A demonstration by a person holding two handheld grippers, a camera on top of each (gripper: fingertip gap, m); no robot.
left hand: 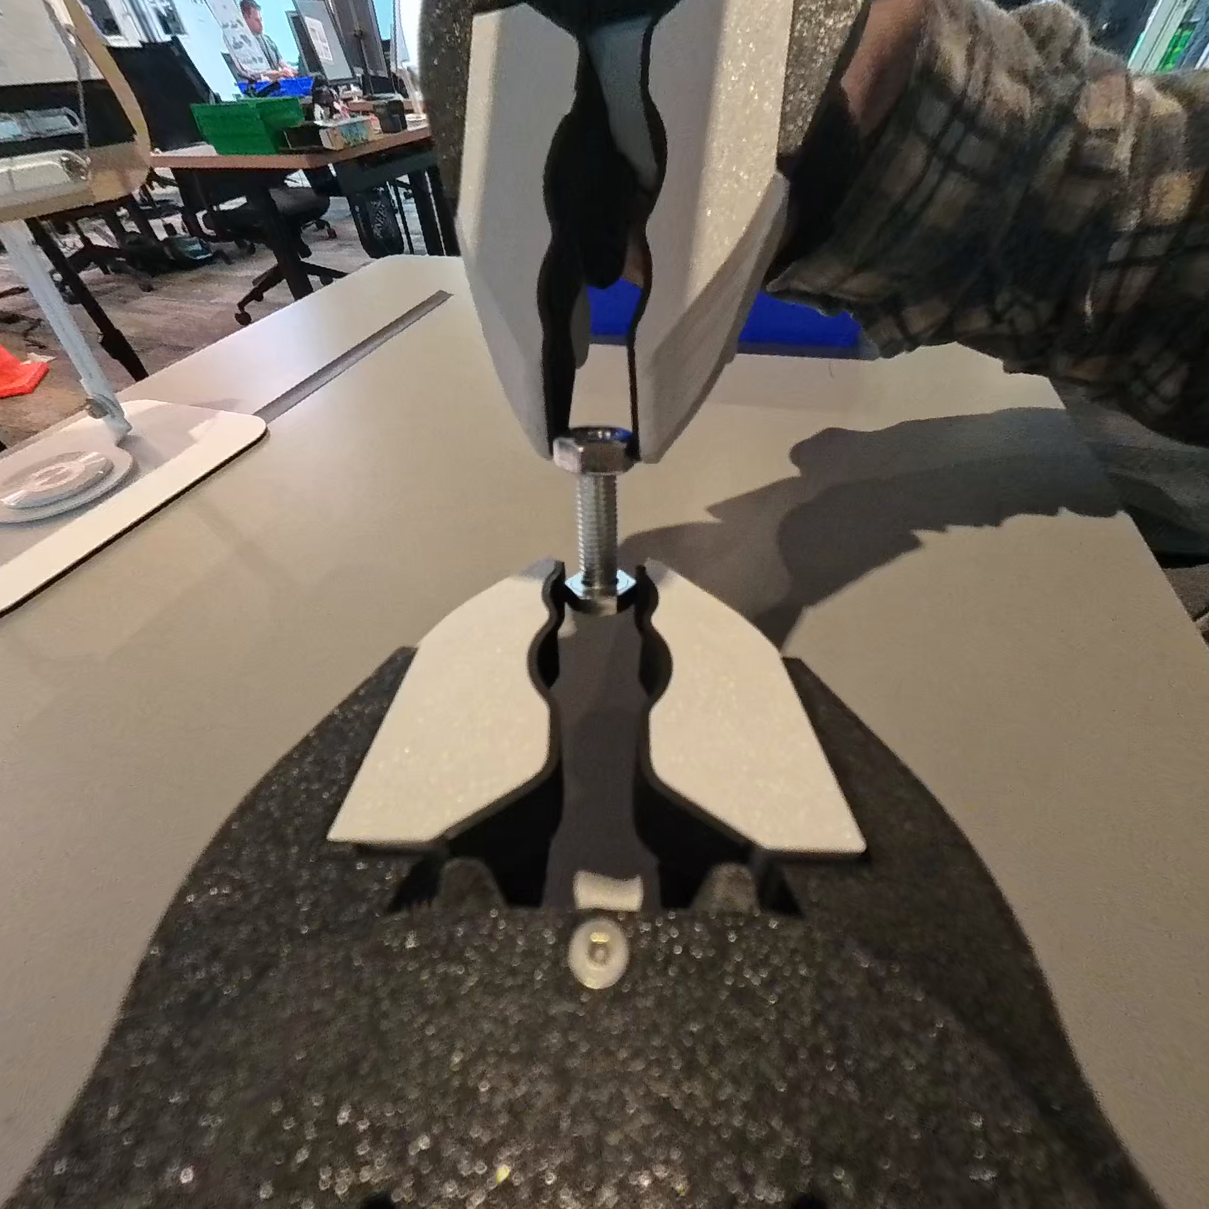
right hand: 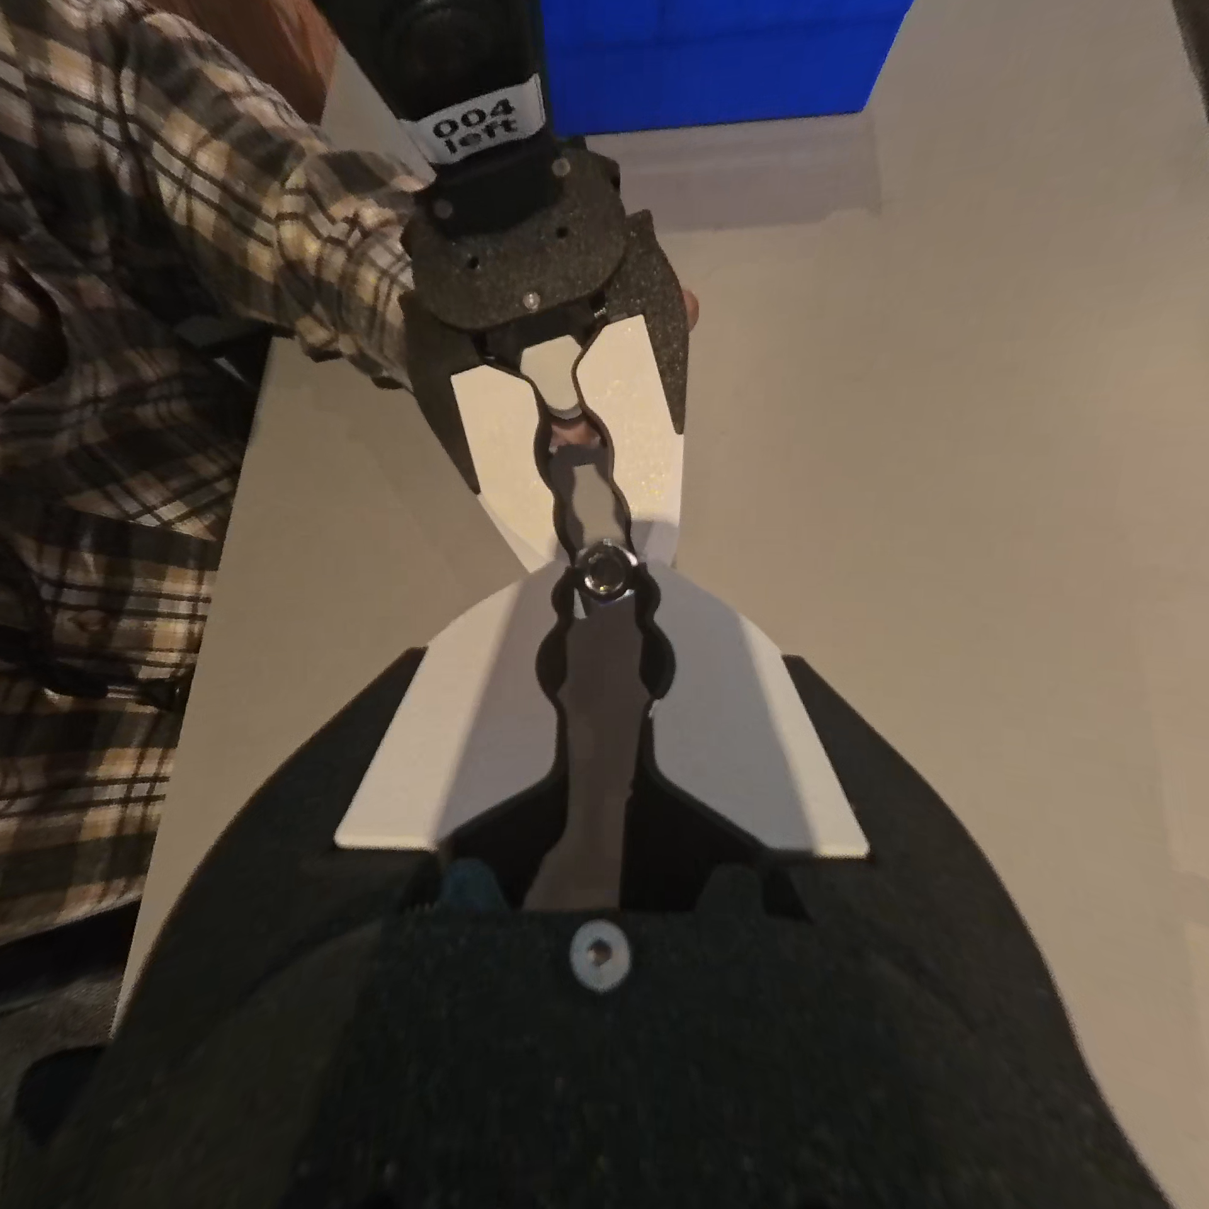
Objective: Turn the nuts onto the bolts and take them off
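A silver bolt (left hand: 594, 523) stands upright above the beige table (left hand: 262, 687). My left gripper (left hand: 596, 591) is shut on a silver nut (left hand: 596, 592) that sits low on the bolt's thread. My right gripper (left hand: 595, 446) comes down from above and is shut on the bolt's hex head (left hand: 594, 450). In the right wrist view I look straight down on the bolt head (right hand: 605, 579), held between my right gripper's (right hand: 605, 587) fingertips. The left gripper (right hand: 592, 553) reaches in from the far side below it. The nut is hidden under the head there.
A blue bin (left hand: 785, 320) stands at the table's far side, also in the right wrist view (right hand: 713, 59). A white lamp base (left hand: 131, 451) sits at the far left by a groove (left hand: 366, 353). Plaid sleeves (left hand: 1014, 196) (right hand: 131, 327) hold the grippers. My two grippers' fingertips are within a few centimetres of each other.
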